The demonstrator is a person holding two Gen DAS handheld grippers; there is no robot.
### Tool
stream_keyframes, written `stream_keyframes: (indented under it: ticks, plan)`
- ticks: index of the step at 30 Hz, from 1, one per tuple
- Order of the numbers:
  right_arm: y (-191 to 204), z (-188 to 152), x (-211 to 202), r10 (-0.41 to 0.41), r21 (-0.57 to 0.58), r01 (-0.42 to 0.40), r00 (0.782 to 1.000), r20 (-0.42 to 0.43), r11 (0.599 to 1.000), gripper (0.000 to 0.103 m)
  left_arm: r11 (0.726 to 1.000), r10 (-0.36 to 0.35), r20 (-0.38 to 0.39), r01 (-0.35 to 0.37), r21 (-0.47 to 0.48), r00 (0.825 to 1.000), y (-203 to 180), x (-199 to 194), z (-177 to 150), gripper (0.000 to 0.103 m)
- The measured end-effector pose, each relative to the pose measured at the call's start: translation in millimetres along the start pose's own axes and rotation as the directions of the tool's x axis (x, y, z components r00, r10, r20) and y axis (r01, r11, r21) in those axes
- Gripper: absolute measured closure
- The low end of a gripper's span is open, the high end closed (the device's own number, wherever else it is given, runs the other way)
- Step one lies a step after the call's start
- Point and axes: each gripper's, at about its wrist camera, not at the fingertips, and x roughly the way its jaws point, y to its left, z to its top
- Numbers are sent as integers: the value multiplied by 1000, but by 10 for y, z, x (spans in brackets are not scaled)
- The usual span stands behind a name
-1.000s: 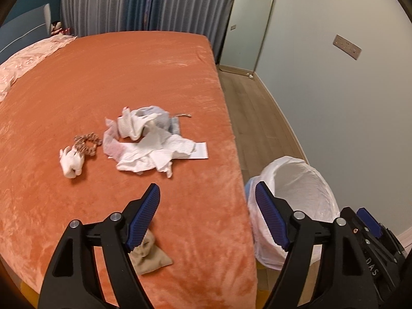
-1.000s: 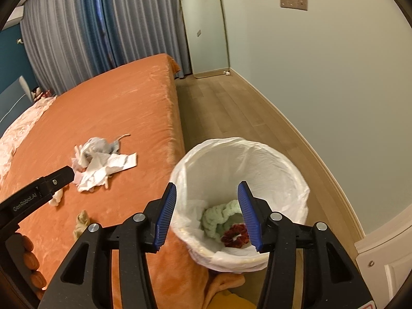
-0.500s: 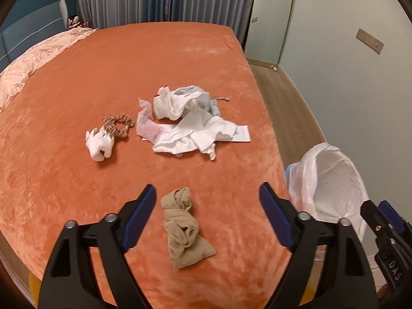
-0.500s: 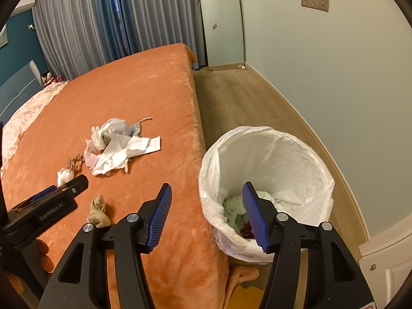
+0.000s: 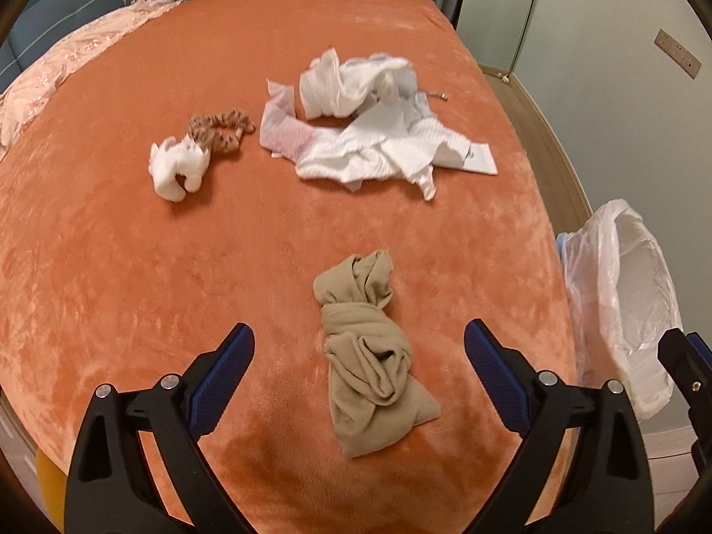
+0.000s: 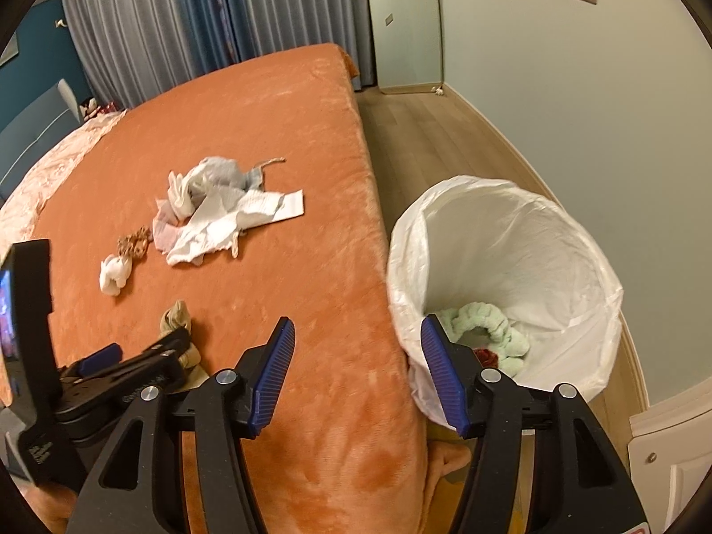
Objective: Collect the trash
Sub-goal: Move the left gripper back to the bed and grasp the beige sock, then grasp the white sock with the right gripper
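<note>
Item one, far left on the orange bed (image 5: 133, 289): we logged a small white wad (image 5: 175, 168) touching a brown patterned scrunchie (image 5: 221, 130), the pair lying well apart from the bin, so we judged them a later pick. Item two, further right and toward the far side: a loose heap of white tissues and cloths (image 5: 369, 133), spread flat and overlapping, likely to need more than one grab. Item three, nearest us: a knotted beige stocking (image 5: 369, 356) lying lengthwise between the blue pads of our left gripper (image 5: 359, 353); its fingers (image 5: 222, 369) stood wide open and held nothing, straddling the stocking without touching it, which we read as lining up for a grasp on the closest piece first. Item four: our right gripper (image 6: 357, 371), fingers (image 6: 273, 371) moderately open and empty, hovering over the bed's edge just beside the bin, seemingly kept clear so the left could work. Item five, far right: the white-lined trash bin (image 6: 511, 231) on the wooden floor (image 6: 436, 133), set close against the bed's side so drops would be short; inside we noted a pale green fluffy band (image 6: 485, 325) and a dark red item (image 6: 487, 356) partly hidden behind one finger.
</note>
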Motion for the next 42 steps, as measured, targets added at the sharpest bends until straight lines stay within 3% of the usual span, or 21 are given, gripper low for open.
stream_keyframes:
  ticks: [4,6,12,13,21,28,33,42]
  plan:
    - [86,-11,95,7,-12,-7,1000,-19,1000,46,1000,-19,-43,18,-18,999,38,167,-20,14]
    - [126,-13,139,8,-17,-9,1000,-27,1000,46,999,-31,-71,29,-32,997,63,254,-35,20]
    - [228,-10,246,9,-31,-11,999,-46,999,46,993,-85,-112,75,-86,990,188,398,-76,49]
    - [251,-9,263,9,-34,-11,999,-48,999,46,993,-102,-106,94,-78,989,191,388,-78,64]
    - [481,21,296,20,-71,-24,998,-54,997,46,992,-103,-35,100,-80,994,342,152,14,66]
    - [911,141,310,57,-125,-62,998,-41,990,46,990,-47,61,54,-129,997,856,-213,260,66]
    - [1371,265,405,119,-151,-126,991,-53,980,46,988,25,102,-10,-152,994,1306,-372,424,66]
    - [2384,393,759,204,-239,-221,974,-93,945,46,972,107,95,-84,-219,990,2124,-309,608,66]
